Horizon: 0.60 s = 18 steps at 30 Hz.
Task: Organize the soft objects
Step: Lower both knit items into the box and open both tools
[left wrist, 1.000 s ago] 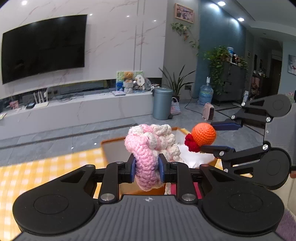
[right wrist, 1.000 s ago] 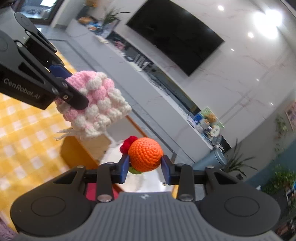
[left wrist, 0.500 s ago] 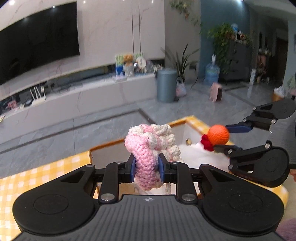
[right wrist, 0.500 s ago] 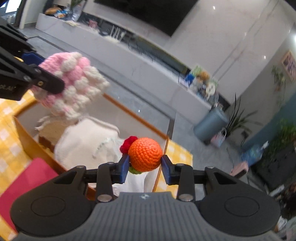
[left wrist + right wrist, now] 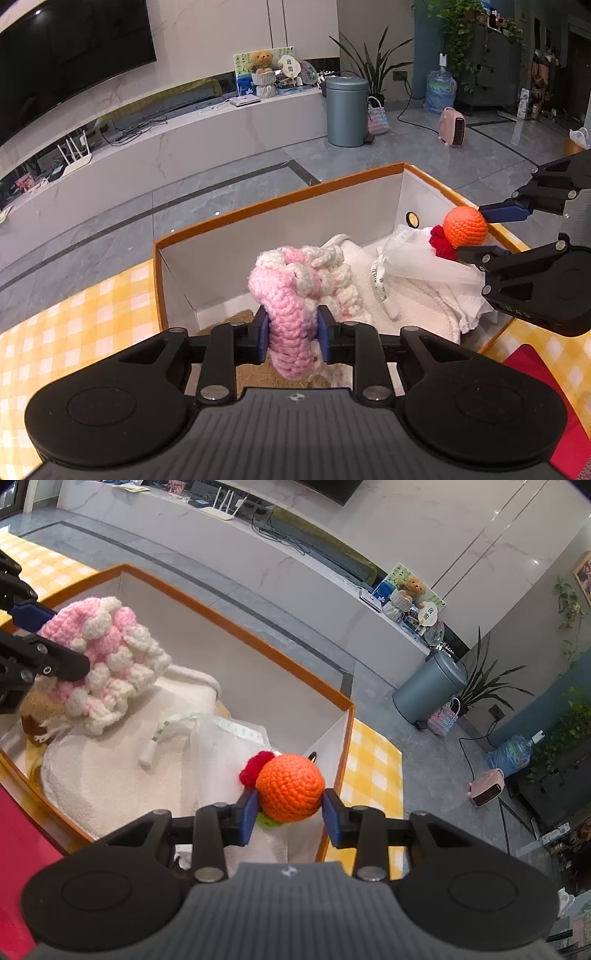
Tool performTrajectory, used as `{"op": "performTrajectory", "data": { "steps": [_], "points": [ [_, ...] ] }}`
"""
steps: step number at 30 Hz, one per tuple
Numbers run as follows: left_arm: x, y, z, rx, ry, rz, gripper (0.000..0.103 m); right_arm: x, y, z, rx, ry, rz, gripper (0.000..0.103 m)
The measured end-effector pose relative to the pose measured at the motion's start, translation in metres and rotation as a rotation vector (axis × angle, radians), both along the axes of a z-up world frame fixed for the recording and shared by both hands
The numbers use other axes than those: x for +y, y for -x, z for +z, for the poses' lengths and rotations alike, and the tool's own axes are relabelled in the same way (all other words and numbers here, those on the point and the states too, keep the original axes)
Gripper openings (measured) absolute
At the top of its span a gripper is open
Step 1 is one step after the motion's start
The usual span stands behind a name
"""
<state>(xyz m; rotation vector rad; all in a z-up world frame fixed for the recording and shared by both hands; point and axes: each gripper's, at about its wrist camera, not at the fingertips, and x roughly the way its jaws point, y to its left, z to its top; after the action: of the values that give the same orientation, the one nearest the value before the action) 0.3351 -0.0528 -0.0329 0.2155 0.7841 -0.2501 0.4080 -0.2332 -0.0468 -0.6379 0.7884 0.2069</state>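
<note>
An orange-rimmed white box [image 5: 277, 201] [image 5: 236, 627] stands on a yellow checked cloth [image 5: 74, 332]. My left gripper [image 5: 291, 338] [image 5: 51, 638] holds a pink and white crochet piece [image 5: 291, 291] [image 5: 107, 657] just over the box's left half. Its jaws are opening, though the pads still press the yarn. My right gripper [image 5: 290, 810] [image 5: 484, 234] is shut on an orange crochet ball [image 5: 290, 788] [image 5: 464, 227] with a red flower [image 5: 256, 766] attached, above the box's right end.
Inside the box lie a white fluffy cloth [image 5: 110, 775] with a tag, a clear bag [image 5: 229, 738] and a brown fuzzy item [image 5: 37, 709]. A red mat [image 5: 22, 849] lies by the box's near side. Beyond the table edge is grey floor and a TV bench.
Both grippers have come forward and down with their crochet pieces, from over the near side of the box to low over its inside. Both views tilted downward.
</note>
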Motion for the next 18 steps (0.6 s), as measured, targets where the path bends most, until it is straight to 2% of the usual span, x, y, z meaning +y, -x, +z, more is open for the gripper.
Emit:
{"op": "performTrajectory", "data": {
  "steps": [7,8,10,14,16,18],
  "points": [
    [0.004,0.005,0.005,-0.032,0.014,0.015,0.051,0.002,0.000,0.010,-0.009,-0.014,-0.009,0.038],
    [0.004,0.007,0.008,-0.038,0.013,0.015,0.052,0.003,0.001,0.013,-0.015,-0.017,-0.011,0.041],
    [0.004,0.009,0.013,-0.051,0.009,0.016,0.061,0.004,0.007,0.018,-0.026,-0.024,-0.009,0.047],
    [0.004,0.023,0.031,-0.100,0.029,-0.012,0.067,0.007,0.022,0.036,-0.071,-0.028,0.011,0.061],
    [0.001,0.033,0.042,-0.143,0.026,-0.027,0.075,0.010,0.033,0.048,-0.094,-0.030,0.022,0.062],
    [-0.002,0.046,0.056,-0.194,0.017,-0.037,0.077,0.012,0.044,0.062,-0.114,-0.039,0.036,0.063]
  ]
}}
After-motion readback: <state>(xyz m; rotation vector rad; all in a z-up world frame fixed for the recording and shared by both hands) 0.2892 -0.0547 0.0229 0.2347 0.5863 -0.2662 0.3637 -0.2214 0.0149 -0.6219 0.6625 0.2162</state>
